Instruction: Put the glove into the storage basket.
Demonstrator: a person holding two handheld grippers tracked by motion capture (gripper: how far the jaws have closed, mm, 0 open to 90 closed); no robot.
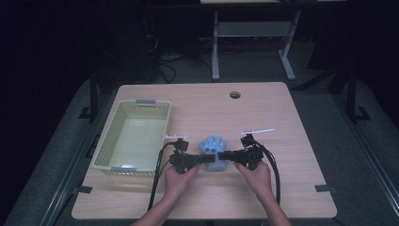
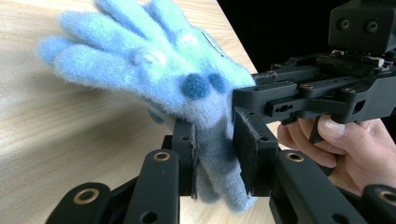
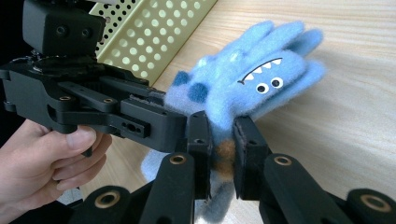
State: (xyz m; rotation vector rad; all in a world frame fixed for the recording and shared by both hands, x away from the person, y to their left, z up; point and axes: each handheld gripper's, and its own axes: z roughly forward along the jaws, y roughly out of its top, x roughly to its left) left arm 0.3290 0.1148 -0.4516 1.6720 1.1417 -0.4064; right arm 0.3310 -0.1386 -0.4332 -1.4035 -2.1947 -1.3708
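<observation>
Left gripper [image 2: 212, 149]: jaws closed on the cuff end of a fuzzy blue glove [image 2: 154, 70], fabric pinched flat between the two black pads. In the left gripper view the glove's fingers fan up and away to the left over the table [image 2: 56, 140], with two dark blue spots near the cuff. The right gripper [image 2: 252, 100] comes in from the right of that view and bites the same cuff just above; the person's right hand [image 2: 345, 144] wraps its handle.

Right gripper [image 3: 219, 144]: jaws closed on the glove [image 3: 252, 84] too, with blue fabric and a brownish patch squeezed between the pads. Here the glove shows a monster face, two eyes and a toothed mouth, on its upper side. The left gripper [image 3: 163, 116] enters from the left, clamped on the cuff beside this grip; the left hand [image 3: 42, 168] holds it.

High view: the two grippers, left [image 1: 204, 159] and right [image 1: 225, 155], point at each other with jaw tips nearly meeting, the glove [image 1: 213, 147] held between them, its fingers pointing away from the person. It sits near the table's [image 1: 263, 117] front middle. Whether it is lifted off the wood or resting on it, cannot tell.

A pale yellow perforated basket [image 1: 106, 141] stands just left of the left gripper, near the table's left edge. Cables trail back from both grippers along the forearms.
</observation>
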